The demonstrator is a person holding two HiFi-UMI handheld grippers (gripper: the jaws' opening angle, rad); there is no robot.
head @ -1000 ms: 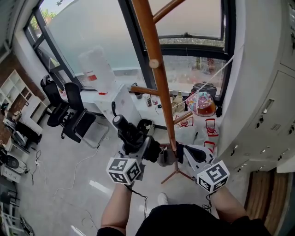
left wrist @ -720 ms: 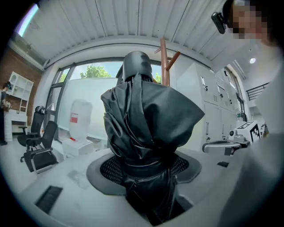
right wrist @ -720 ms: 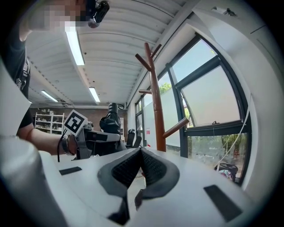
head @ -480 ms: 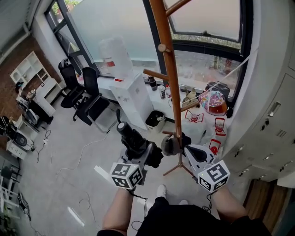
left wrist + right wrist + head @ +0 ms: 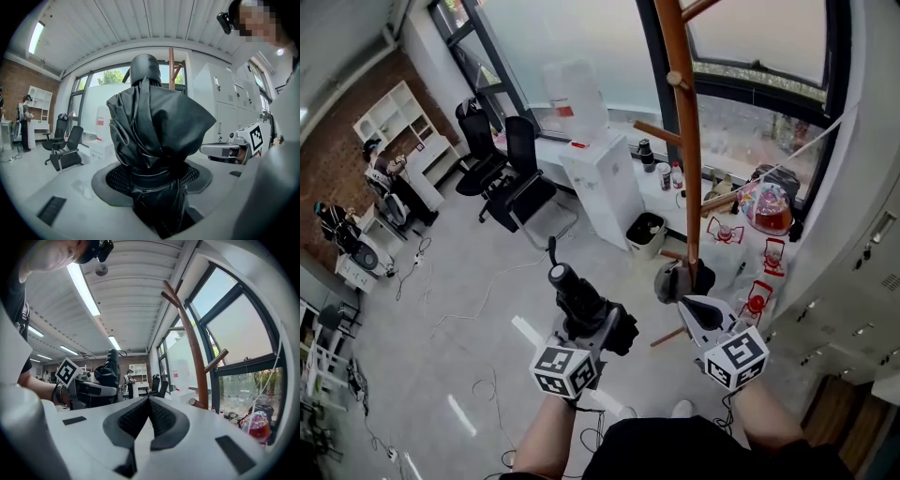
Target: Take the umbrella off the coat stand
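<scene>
Now I am drawing the umbrella (image 5: 570, 289) leftward, well clear of the coat stand (image 5: 686, 159) it was beside a second ago. My left hand-held gripper (image 5: 586, 323) is pinching its folded canopy, and the right hand-held gripper (image 5: 678, 284) is staying pressed together, empty. Removal is looking essentially complete.

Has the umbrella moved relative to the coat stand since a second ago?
Yes. The umbrella, held in the left gripper, has moved left, away from the coat stand pole; floor now shows between them.

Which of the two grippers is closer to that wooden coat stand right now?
Right. The right gripper is beside the coat stand, low on its pole. The left gripper, holding the folded umbrella, is further off to its left.
</scene>
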